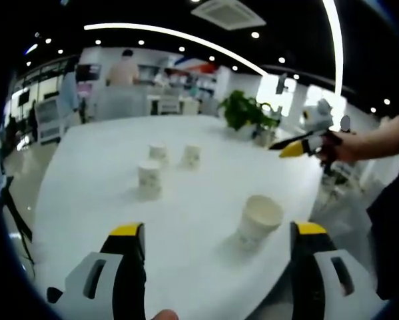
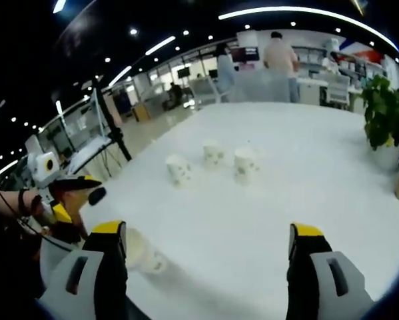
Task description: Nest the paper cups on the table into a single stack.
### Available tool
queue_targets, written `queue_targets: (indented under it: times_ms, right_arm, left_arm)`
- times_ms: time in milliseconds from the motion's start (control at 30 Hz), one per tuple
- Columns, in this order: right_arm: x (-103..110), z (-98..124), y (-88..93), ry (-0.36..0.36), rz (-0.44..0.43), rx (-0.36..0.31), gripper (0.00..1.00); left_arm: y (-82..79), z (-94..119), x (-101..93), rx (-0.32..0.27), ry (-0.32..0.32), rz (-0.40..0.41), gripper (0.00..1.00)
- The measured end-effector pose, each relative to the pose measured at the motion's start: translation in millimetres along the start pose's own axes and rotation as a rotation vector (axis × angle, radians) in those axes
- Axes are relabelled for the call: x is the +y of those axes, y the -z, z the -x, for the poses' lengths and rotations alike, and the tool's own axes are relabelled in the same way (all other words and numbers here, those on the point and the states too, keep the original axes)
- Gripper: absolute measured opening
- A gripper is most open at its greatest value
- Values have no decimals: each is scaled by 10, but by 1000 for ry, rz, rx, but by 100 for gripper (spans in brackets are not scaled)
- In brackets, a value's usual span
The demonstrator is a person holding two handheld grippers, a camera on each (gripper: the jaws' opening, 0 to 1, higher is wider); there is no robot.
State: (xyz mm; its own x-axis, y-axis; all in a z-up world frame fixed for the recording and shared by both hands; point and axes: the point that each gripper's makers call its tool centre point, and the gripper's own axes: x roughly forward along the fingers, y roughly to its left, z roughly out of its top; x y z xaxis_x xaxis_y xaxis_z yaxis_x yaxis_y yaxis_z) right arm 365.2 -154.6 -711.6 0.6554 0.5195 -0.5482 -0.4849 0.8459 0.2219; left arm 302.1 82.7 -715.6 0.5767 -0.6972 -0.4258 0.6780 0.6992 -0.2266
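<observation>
Left gripper view: left gripper (image 1: 216,243) spread wide, empty, above near table edge (image 1: 86,140). Nearest cup (image 1: 258,222) upright, just ahead, right of centre; three cups (image 1: 149,180) farther. Advice: shift right, straddle rim, squeeze lightly.

Right gripper view: right gripper (image 2: 209,243) gaped, empty. Three cups (image 2: 214,154) far; nearest cup (image 2: 142,253) beside left jaw.

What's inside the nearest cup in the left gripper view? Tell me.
The cup stands upright and tilts slightly; its open mouth shows pale inner wall with no second cup nested in it. Its near wall hides the bottom, so I cannot tell what lies there.
</observation>
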Motion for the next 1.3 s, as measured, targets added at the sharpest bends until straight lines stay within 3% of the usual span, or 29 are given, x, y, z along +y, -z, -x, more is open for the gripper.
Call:
queue_targets:
  times_ms: [67, 667, 967, 1300]
  right_arm:
    - [-6, 8, -11, 8, 34, 2, 100]
    - [-60, 45, -25, 25, 12, -15, 99]
    - [-75, 75, -75, 28, 28, -18, 96]
    - [67, 55, -4, -12, 57, 22, 96]
  left_arm:
    - [-3, 1, -6, -1, 0, 0, 89]
    - [-100, -43, 77, -25, -10, 25, 89]
    - [-184, -178, 177, -35, -27, 19, 89]
    - [-335, -419, 354, -61, -39, 23, 89]
